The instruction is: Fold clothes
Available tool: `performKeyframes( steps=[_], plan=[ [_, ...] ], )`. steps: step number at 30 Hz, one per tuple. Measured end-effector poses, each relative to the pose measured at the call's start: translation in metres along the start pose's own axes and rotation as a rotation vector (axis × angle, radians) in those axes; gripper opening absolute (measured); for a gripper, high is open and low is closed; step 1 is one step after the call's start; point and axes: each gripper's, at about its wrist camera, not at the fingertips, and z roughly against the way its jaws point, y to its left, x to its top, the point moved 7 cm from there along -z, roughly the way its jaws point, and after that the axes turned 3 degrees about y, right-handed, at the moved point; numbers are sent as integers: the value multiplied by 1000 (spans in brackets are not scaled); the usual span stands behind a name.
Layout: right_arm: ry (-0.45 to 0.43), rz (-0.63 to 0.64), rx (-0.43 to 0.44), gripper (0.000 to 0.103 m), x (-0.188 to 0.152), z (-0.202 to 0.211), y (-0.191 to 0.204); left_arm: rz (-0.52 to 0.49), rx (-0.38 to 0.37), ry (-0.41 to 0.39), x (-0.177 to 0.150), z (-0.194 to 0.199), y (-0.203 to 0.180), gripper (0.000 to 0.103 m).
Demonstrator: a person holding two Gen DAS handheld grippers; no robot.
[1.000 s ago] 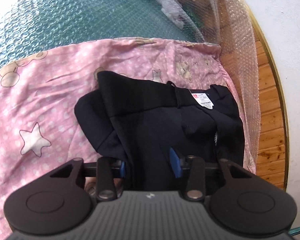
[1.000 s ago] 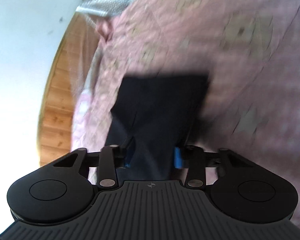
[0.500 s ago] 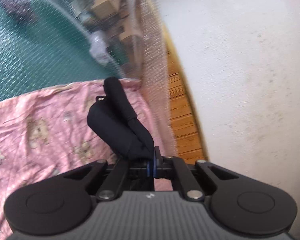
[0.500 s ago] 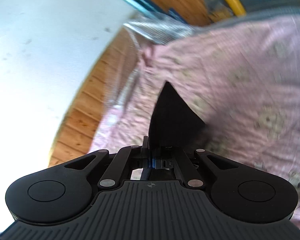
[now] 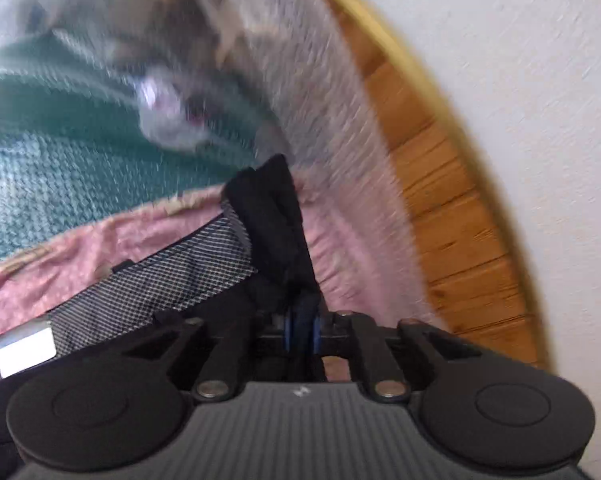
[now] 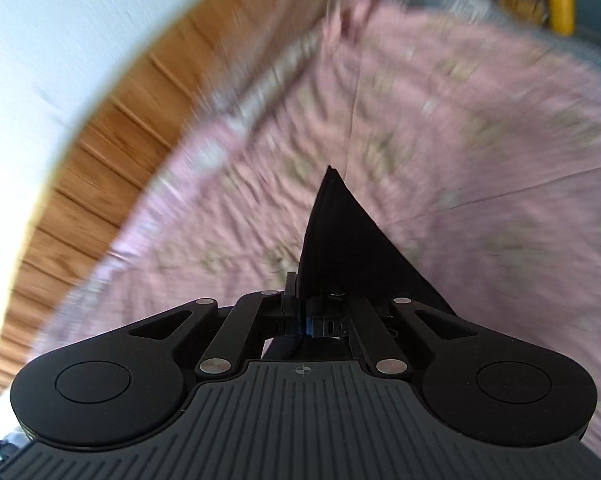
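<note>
Now both tools are clenched on the black garment [image 5: 272,232]: left tool [image 5: 300,328], right tool [image 6: 302,320]. It hangs above the pink sheet [image 6: 480,152]; keep tension even.

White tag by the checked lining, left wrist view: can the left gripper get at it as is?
Probably not. The left gripper has its jaws shut on the black garment, so it isn't free; the white tag lies off to its left.
</note>
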Motion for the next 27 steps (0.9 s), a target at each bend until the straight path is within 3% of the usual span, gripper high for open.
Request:
performKeyframes(
  steps=[1,2,3,5,7,9,12,16,18,22,25,26,27],
  plan=[
    [-6,-2,-12,16,4,-8,-5,-16,107,-21,-3,-25,13,7],
    [-13,-5,-24,25,8,-17,-11,18,163,-17,-7,-39,27,7],
    [-19,-7,-36,26,12,-25,-16,53,210,-15,-11,-52,42,8],
    [-31,-12,-60,31,19,-42,-27,66,180,-47,-16,-50,53,9],
    [-44,-17,-84,40,27,-59,-38,-5,187,-53,-20,-45,58,11],
    [-54,-18,-105,41,34,-74,-49,-70,205,-47,-23,-39,63,16],
    [-23,77,-63,45,22,-53,-62,-121,220,-35,-26,-31,71,17],
    [106,279,-17,44,-18,-47,-74,-135,214,-20,-34,-13,77,18],
    [108,449,-81,45,-28,-53,-71,-140,213,-16,-41,-3,80,18],
    [113,824,-84,50,-36,-66,-17,-163,207,-20,-51,18,79,18],
    [229,1068,-50,50,-48,-96,25,-189,201,-31,-50,27,70,18],
    [259,1120,-43,40,-48,-107,36,-197,212,-43,-46,28,68,18],
    [203,1023,-46,37,-29,-112,38,-199,223,-58,-42,30,66,18]
  ],
)
